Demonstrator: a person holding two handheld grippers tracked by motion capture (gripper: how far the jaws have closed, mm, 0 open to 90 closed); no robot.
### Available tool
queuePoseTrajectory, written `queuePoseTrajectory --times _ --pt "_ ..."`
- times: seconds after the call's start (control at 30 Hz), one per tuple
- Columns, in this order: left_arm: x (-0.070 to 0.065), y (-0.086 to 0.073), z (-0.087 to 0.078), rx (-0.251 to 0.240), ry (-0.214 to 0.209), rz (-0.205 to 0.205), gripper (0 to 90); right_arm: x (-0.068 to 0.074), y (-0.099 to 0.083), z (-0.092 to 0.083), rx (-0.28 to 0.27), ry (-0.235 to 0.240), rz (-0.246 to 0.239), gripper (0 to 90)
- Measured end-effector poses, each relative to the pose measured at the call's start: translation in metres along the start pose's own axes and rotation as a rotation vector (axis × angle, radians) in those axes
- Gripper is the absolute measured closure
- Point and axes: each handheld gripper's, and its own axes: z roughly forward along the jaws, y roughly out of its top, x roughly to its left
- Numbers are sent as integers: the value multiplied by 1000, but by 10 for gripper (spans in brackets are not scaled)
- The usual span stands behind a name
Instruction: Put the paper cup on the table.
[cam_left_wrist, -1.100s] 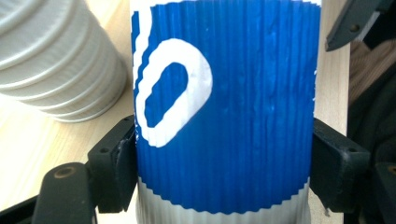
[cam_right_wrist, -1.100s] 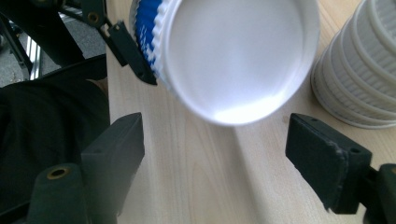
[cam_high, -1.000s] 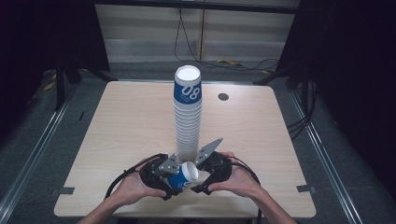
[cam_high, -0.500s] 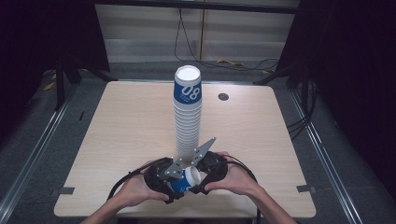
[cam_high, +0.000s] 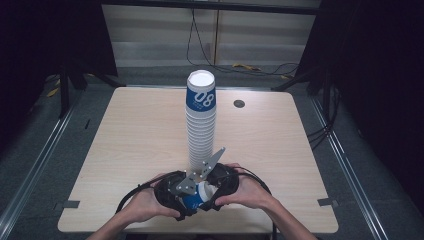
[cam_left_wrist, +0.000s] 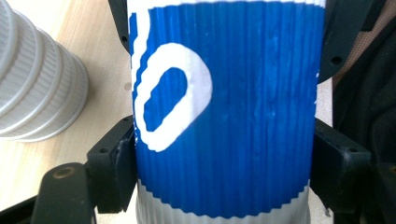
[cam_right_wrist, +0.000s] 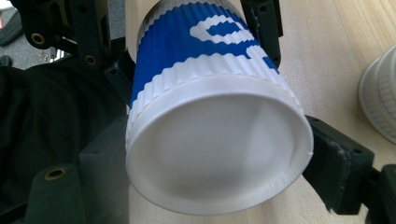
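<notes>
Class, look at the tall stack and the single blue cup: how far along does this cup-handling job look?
Done: a tall stack of cups stands mid-table. In hand: one blue cup sits between the jaws of the left tool, pressed on both sides, with the right tool at its base end; its jaws have just been opening. Left: that cup is not yet on the stack.

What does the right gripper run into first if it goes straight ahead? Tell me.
The blue and white paper cup: its base faces the right gripper and sits between the jaws, which have just been opening. Behind the cup, probably close, is the left gripper, which grips it.
</notes>
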Motion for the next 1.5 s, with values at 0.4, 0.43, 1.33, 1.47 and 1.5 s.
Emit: queuePoseTrajectory --times 0.4,0.43,1.33,1.47,1.5 --pt "-2 -4 0 -35 8 14 216 4 0 -3 -9 25 -4 300" --pt "0 -5 -1 -35 2 23 211 4 -1 -4 -13 19 -3 302" --pt "2 -18 -4 -174 -23 -31 174 4 -7 -9 5 29 10 305" --pt "4 -20 -8 -205 -20 -63 165 1 -11 -12 1 14 24 306" --pt "5 -20 -10 -216 -23 -77 179 1 -12 -12 -6 18 26 306"
